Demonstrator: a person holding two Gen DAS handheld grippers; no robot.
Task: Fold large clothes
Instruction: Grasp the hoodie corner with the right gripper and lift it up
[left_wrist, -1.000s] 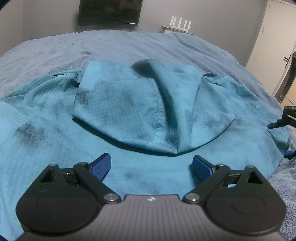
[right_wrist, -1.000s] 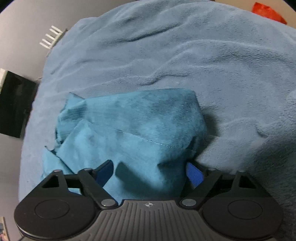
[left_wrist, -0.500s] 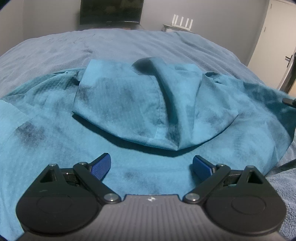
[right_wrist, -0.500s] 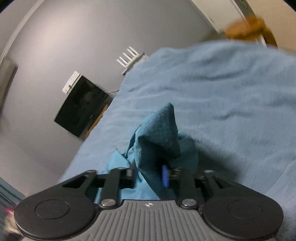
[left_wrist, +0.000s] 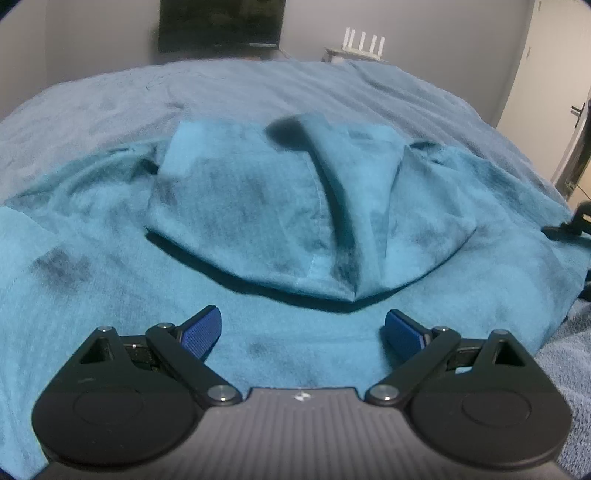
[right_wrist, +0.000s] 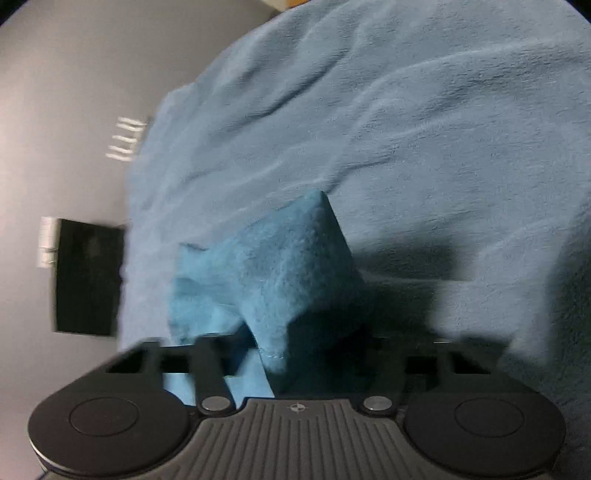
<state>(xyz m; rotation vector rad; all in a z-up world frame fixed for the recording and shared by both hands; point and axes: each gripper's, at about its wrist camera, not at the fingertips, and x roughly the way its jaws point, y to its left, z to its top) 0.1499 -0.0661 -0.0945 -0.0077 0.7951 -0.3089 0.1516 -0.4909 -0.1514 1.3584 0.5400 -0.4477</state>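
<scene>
Right gripper (right_wrist: 291, 350) clamped on garment (right_wrist: 280, 273)

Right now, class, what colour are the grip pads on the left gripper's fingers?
Blue pads on black linkages, clearest in the left wrist view.

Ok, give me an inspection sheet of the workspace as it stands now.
Surface: bed under a blue-grey blanket.
Job's things: teal hooded garment spread out, hood lying on it.
Clutter: nothing seen.
Grippers: left tool open above the garment, holding nothing; right tool has just been closing, pinching a raised fold of the garment.
Cables: nothing seen.
Surroundings: dark screen, white router, door.
</scene>
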